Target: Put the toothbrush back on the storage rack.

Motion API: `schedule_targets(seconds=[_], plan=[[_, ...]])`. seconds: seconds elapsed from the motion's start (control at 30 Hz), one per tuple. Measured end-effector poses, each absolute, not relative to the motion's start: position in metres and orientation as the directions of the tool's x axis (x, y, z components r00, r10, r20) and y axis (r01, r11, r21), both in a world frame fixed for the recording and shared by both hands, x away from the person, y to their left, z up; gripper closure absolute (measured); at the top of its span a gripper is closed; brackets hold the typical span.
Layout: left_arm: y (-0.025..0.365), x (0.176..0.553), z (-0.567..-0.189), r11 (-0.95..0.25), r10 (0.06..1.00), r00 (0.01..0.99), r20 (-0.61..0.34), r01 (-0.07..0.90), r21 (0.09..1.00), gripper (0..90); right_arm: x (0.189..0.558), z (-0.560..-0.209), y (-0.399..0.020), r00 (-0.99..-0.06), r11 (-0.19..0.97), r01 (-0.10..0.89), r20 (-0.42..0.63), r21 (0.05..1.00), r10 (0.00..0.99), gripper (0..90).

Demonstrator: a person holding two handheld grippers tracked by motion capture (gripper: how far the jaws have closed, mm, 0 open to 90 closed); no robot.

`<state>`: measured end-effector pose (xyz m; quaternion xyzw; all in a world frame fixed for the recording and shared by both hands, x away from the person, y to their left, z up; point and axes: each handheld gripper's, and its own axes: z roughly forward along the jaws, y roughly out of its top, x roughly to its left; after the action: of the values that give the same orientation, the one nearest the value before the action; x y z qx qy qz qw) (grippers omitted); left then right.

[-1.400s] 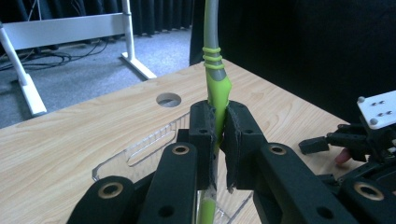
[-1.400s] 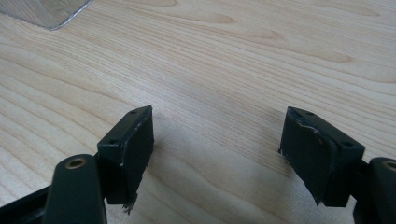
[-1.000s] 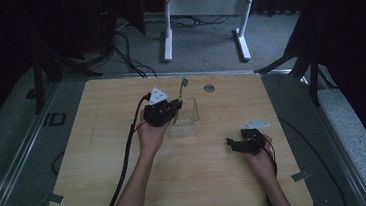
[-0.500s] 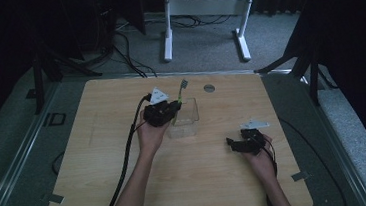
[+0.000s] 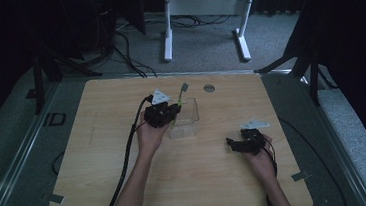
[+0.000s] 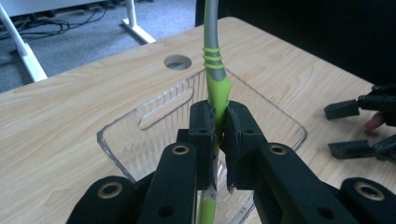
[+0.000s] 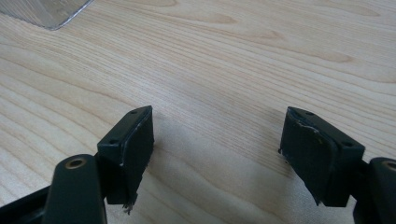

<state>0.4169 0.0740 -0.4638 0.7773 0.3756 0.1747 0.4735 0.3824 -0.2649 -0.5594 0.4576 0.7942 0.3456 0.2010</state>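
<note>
Nearest us, our right gripper (image 5: 235, 145) rests low on the wooden table (image 5: 103, 190) near its right side, jaws spread wide with nothing between them, bare wood under the pads (image 7: 135, 140) in the right gripper view. Further in, our left gripper (image 5: 169, 113) is clamped narrow on the green handle of a toothbrush (image 6: 215, 88); the brush runs up and away, grey neck beyond the ribbed green bands, head (image 5: 184, 87) pointing to the far edge. It sits over the clear plastic bin (image 5: 193, 124), just past our left hand (image 5: 150, 136); whether the low end touches the bin floor we cannot tell. We judge the step as placing the toothbrush into the bin. Next move likely needs lowering or tilting, then releasing. Beyond, a grommet hole (image 5: 209, 87), then the floor.
</note>
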Motion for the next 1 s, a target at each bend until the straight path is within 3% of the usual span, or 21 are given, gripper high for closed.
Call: schedule_targets(seconds=[0.77,1.0], plan=[[0.069,0.415,-0.475,-0.350,0.740,0.672,-0.035,0.429,0.833,81.1,0.382,-0.559,-0.265,-0.501,0.342,0.588,-0.003,0.733,0.866,25.7],[0.070,0.411,-0.477,-0.337,0.739,0.672,-0.050,0.434,0.836,72.4,0.382,-0.559,-0.265,-0.501,0.343,0.587,-0.003,0.733,0.865,25.7]])
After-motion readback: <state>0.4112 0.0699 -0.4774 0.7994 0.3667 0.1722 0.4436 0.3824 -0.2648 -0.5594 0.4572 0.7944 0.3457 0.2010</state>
